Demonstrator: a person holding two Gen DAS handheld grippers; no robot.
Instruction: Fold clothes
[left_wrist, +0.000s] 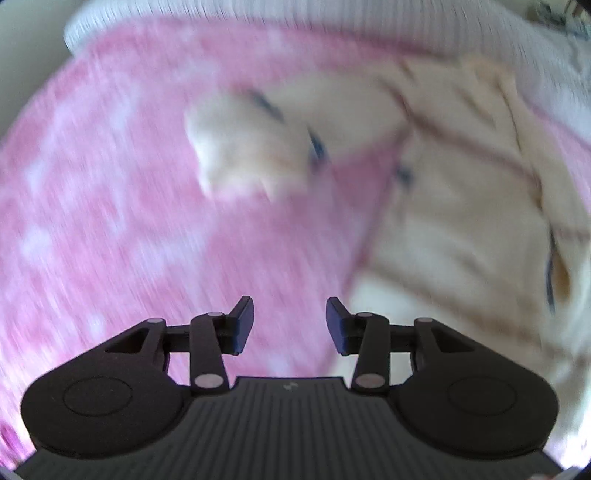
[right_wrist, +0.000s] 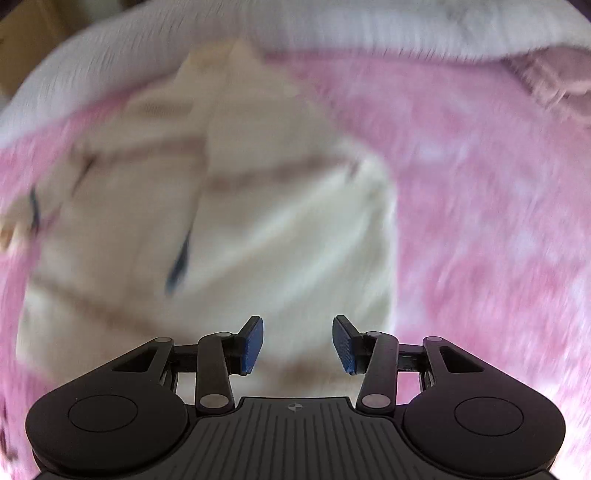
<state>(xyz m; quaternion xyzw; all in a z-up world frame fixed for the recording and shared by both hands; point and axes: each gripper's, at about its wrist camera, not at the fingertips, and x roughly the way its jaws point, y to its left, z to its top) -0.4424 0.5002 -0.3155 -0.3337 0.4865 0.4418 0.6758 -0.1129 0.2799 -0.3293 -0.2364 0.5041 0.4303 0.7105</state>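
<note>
Cream garment (right_wrist: 229, 206) on pink blanket (right_wrist: 480, 206)

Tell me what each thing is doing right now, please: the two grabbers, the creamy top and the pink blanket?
left gripper: open, holding nothing, over the pink blanket.
right gripper: open, holding nothing, over the cream garment.
cream garment: lying loose and rumpled on the blanket, one sleeve sticking out, not neatly folded.
pink blanket: spread out under the garment.
</note>
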